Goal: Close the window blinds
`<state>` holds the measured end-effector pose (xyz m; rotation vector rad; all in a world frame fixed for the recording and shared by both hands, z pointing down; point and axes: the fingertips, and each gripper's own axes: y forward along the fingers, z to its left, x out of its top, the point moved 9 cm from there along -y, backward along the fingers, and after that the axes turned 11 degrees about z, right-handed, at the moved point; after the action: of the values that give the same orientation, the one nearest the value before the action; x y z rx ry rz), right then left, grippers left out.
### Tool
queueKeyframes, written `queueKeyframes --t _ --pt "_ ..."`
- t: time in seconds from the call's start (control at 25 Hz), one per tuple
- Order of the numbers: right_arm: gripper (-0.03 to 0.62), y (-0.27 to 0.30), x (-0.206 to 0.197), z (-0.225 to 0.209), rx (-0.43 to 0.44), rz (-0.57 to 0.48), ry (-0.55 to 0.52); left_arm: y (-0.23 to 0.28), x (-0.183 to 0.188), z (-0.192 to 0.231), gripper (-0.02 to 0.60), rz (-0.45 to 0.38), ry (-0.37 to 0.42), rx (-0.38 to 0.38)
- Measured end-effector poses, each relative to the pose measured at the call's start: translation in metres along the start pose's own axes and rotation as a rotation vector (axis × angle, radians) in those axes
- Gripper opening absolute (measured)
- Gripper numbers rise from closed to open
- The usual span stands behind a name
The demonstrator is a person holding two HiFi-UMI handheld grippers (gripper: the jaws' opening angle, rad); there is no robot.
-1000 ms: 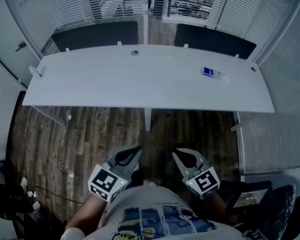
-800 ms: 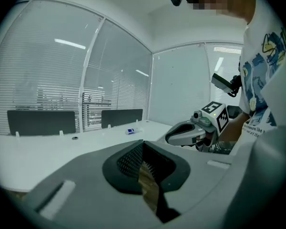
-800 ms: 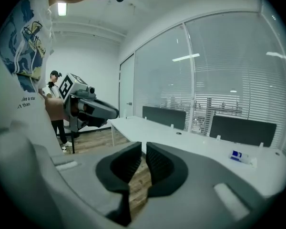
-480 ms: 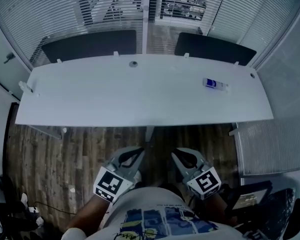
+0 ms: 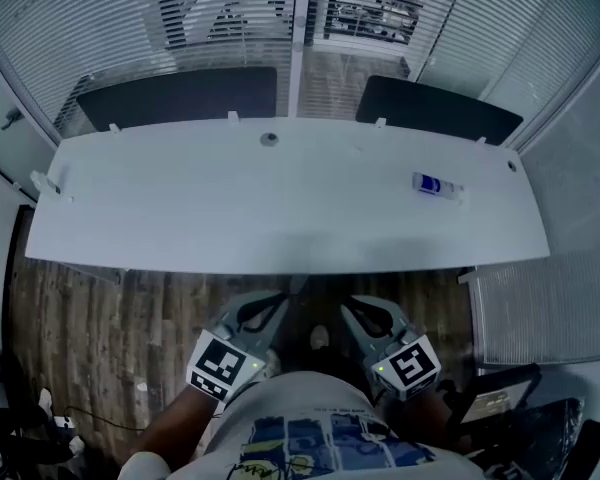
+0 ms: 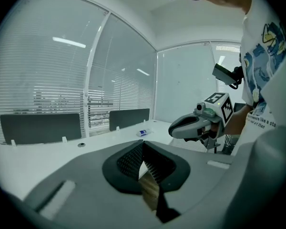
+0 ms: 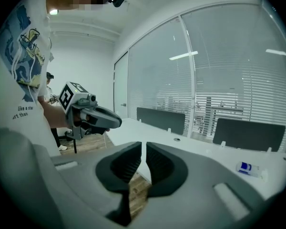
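Note:
The window blinds (image 5: 220, 8) hang behind the glass wall beyond the white desk (image 5: 280, 208), their slats tilted part open; they also show in the left gripper view (image 6: 47, 92) and the right gripper view (image 7: 238, 94). My left gripper (image 5: 277, 302) and right gripper (image 5: 346, 309) are held side by side close to my body, just short of the desk's near edge and far from the blinds. Both point forward and slightly down. The left gripper (image 6: 143, 146) has its jaws together on nothing. The right gripper (image 7: 144, 149) shows only a hairline slit, nothing in it.
Two dark partition panels (image 5: 180, 93) (image 5: 435, 110) stand along the desk's far edge. A small white and blue item (image 5: 436, 185) lies at the desk's right; a cable grommet (image 5: 269, 139) sits mid-back. A slatted panel (image 5: 540, 303) is at right. Wooden floor (image 5: 100, 338) lies below.
I have stepped forward with both grippers: the desk's near edge has come down the head view and now lies right ahead of the fingertips. Neither gripper's jaws have changed.

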<state>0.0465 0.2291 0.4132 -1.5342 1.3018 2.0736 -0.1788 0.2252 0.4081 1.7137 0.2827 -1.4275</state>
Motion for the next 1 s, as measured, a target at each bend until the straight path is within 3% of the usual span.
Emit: queueKeyframes --t 0.24,0.44,0.76,1.0 --pt "0.020 0.011 0.013 -0.055 0.027 -0.022 -0.017 0.036 0.030 0.013 0.005 -0.010 -0.017 0.044" --pt "0.018 0.033 0.024 -0.132 0.074 -0.027 -0.049 0.096 0.061 0.038 0.005 -0.010 -0.037 0.100" --pt "0.018 0.044 0.026 -0.133 0.093 -0.006 -0.083 0.094 0.071 0.049 0.005 -0.047 -0.034 0.123" --pt "0.019 0.084 0.055 -0.147 0.040 -0.019 -0.035 0.104 0.084 0.118 0.005 -0.047 0.004 0.135"
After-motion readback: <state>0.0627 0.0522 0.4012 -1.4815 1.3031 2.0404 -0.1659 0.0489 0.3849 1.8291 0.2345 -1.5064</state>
